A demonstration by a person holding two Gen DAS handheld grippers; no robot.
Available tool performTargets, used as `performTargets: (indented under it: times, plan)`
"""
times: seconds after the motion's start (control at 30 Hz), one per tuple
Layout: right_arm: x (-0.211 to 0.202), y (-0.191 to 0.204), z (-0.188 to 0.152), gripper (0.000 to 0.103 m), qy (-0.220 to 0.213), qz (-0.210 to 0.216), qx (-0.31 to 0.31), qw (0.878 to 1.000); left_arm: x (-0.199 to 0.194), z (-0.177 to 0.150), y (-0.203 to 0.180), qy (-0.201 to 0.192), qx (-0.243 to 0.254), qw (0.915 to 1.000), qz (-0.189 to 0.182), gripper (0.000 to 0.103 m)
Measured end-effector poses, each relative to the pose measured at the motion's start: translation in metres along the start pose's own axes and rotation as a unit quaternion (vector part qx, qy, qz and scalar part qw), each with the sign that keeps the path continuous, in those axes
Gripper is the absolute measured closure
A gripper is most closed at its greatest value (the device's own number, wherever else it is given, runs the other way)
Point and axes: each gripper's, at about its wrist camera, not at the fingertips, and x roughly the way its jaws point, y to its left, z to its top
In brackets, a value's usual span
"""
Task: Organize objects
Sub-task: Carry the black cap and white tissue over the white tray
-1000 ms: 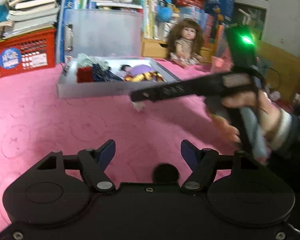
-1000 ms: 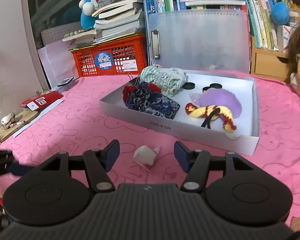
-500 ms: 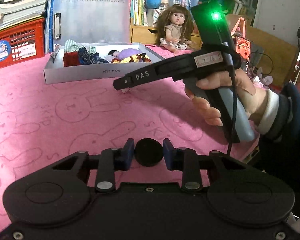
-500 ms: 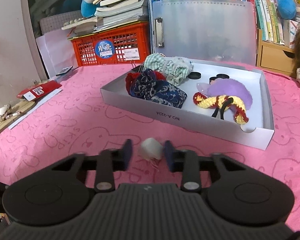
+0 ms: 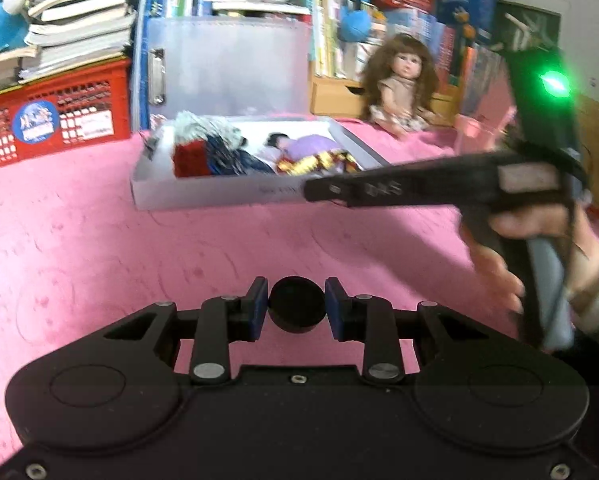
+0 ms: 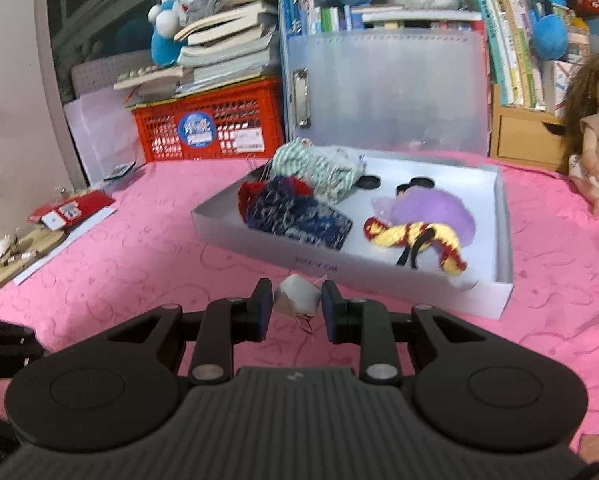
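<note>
**Both grippers loaded above the pink cloth**

A pink cloth (image 6: 139,264) covers the table; books (image 6: 227,52) crowd behind. The white box (image 6: 379,276) holds knitted pieces (image 6: 295,216). The left gripper (image 5: 296,310) clamps a black disc (image 5: 296,305); the right gripper (image 6: 292,307) pinches a white scrap (image 6: 297,300) before the box.
</note>
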Motion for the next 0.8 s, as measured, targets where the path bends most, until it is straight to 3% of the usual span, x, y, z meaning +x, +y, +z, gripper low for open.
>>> performTargets:
  times: [0.5, 0.8]
  plan:
    - [-0.004, -0.023, 0.023, 0.072, -0.026, -0.039, 0.024, 0.999, 0.058, 0.076, 0.016, -0.043, -0.029, 0.9976, 0.045, 0.074]
    - [0.005, -0.051, 0.038, 0.072, -0.028, -0.055, 0.065, 0.996, 0.098, 0.102, 0.024, -0.049, -0.030, 0.9959, 0.069, 0.074]
